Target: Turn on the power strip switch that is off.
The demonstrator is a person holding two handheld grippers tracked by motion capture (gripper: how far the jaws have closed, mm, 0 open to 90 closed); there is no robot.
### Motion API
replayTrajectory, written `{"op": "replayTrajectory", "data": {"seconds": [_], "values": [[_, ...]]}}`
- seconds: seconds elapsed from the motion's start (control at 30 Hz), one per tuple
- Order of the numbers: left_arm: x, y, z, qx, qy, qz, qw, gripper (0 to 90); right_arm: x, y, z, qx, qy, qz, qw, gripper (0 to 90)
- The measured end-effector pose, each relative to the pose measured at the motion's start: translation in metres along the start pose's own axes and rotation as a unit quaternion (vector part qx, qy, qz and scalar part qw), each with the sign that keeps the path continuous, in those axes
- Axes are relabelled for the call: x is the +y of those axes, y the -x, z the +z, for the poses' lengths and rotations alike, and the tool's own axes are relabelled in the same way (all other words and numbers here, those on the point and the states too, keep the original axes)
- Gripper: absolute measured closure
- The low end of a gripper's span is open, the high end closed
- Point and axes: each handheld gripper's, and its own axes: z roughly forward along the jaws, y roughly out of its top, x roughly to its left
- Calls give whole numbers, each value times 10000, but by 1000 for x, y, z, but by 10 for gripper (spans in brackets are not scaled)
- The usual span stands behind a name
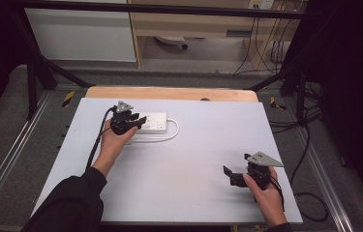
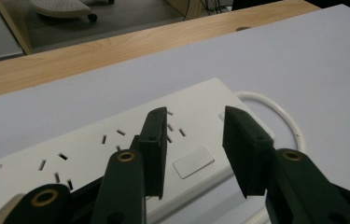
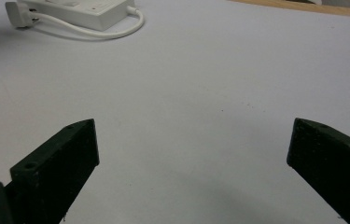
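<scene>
A white power strip (image 1: 154, 123) lies at the back left of the white table top (image 1: 189, 159), its white cable (image 1: 172, 135) looped beside it. My left gripper (image 1: 139, 121) hovers over the strip's left end. In the left gripper view the strip (image 2: 79, 154) runs under the open left gripper (image 2: 198, 149): one jaw stands over the sockets, the other near the strip's edge by the cable (image 2: 282, 114). My right gripper (image 1: 236, 165) is open above bare table at the front right. In the right gripper view the right gripper (image 3: 193, 158) is wide open, and the strip (image 3: 86, 8) and its plug (image 3: 18, 9) lie far off.
A wooden edge (image 1: 169, 93) runs along the table's far side. Black frame posts (image 1: 31, 82) stand at both back corners, with cables (image 1: 310, 145) on the floor at the right. A rectangular switch (image 2: 193, 162) sits on the strip between my left jaws.
</scene>
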Motion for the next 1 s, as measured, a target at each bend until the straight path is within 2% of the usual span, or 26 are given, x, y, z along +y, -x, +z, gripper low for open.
{"op": "replayTrajectory", "data": {"seconds": [0.27,0.57,0.7,0.87,1.0], "values": [[-1,-4,5,-101,91,-140,9998,749,0,0,0,56,13,-15,10000,26],[-6,-5,10,-32,-37,-59,10000,891,1,0,0,55,18,4,10000,26],[-9,-3,17,-97,-125,-41,9999,900,1,1,0,44,20,-13,10000,27],[-12,0,23,-52,-220,21,9997,900,2,0,1,51,23,4,10000,26],[-14,2,28,-111,-267,-10,9996,900,2,-1,2,69,5,-2,10000,28]]}}
